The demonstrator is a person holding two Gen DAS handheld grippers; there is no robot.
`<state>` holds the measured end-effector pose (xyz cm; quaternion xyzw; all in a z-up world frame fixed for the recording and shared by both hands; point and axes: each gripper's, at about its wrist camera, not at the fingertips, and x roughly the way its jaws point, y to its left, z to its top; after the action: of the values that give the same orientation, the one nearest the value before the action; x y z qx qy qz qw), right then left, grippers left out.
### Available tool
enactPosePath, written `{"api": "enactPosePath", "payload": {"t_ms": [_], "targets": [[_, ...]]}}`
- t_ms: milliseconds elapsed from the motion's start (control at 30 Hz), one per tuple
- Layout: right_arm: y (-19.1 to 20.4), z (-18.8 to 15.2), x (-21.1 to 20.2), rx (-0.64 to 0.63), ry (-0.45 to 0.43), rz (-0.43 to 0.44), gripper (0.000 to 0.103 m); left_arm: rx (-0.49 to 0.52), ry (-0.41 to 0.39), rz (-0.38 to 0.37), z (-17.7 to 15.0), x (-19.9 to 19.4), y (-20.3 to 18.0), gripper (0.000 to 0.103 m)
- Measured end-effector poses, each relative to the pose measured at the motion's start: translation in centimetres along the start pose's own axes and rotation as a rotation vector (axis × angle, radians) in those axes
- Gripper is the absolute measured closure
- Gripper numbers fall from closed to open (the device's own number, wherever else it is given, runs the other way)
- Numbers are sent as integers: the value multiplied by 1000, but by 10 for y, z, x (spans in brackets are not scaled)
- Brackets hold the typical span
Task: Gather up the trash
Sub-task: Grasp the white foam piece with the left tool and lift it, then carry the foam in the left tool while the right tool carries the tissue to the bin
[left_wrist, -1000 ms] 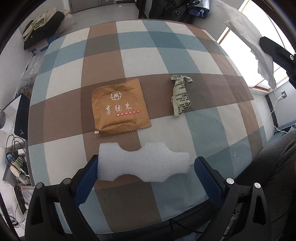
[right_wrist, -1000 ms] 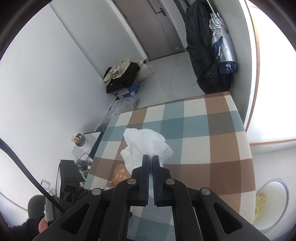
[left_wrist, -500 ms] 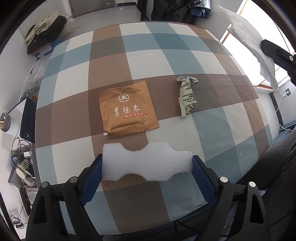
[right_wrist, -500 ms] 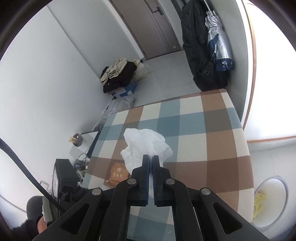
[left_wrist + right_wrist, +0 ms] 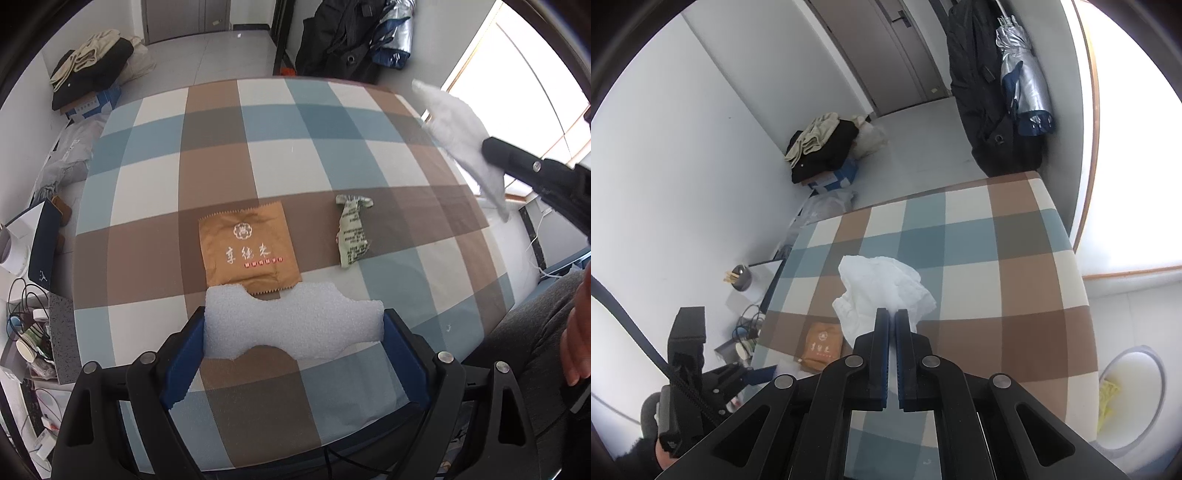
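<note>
On the checked tablecloth [image 5: 295, 122] lie an orange snack packet [image 5: 247, 247] and a crumpled green wrapper [image 5: 351, 232]. My left gripper [image 5: 293, 325] is shut on a wide piece of white foam [image 5: 291, 317]. Its blue pads press the foam's two ends, and the foam hangs just above the cloth, covering the packet's near edge. My right gripper [image 5: 892, 314] is shut on a crumpled white tissue [image 5: 879, 291], held above the table. The left wrist view shows that tissue [image 5: 458, 125] at the upper right.
A round white bin [image 5: 1126, 398] with something yellow inside stands on the floor beside the table's right edge. Clothes on a box [image 5: 820, 151], a black bag and umbrella [image 5: 1004, 92] are beyond the table. A person's leg [image 5: 532, 332] is at the right.
The left jaws came in onto the foam's ends and lifted it off the cloth; it now overlaps the orange packet's near edge. The right gripper stays still with the tissue.
</note>
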<state>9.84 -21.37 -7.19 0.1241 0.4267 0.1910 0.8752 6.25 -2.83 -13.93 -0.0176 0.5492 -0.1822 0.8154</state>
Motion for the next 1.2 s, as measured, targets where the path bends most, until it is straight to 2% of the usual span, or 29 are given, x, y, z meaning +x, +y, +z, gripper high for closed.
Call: {"api": "enactPosePath", "payload": {"t_ms": [233, 433, 633, 733, 800, 900, 1200], "targets": [[2, -1, 3, -14, 3, -6, 100, -44, -78, -56, 11, -15, 4, 16], [3, -2, 7, -16, 13, -16, 100, -82, -176, -72, 17, -35, 8, 16], [8, -2, 3, -26, 1, -5, 100, -138, -271, -121, 24, -52, 22, 16], [10, -4, 2, -31, 1, -6, 100, -145, -317, -110, 26, -60, 26, 16], [11, -5, 1, -32, 2, -5, 100, -148, -332, -117, 27, -64, 28, 16], [12, -6, -1, -33, 0, -3, 100, -165, -338, -174, 29, -65, 31, 16], [16, -22, -38, -28, -53, 20, 100, -157, -392, -175, 30, -74, 30, 16]]}}
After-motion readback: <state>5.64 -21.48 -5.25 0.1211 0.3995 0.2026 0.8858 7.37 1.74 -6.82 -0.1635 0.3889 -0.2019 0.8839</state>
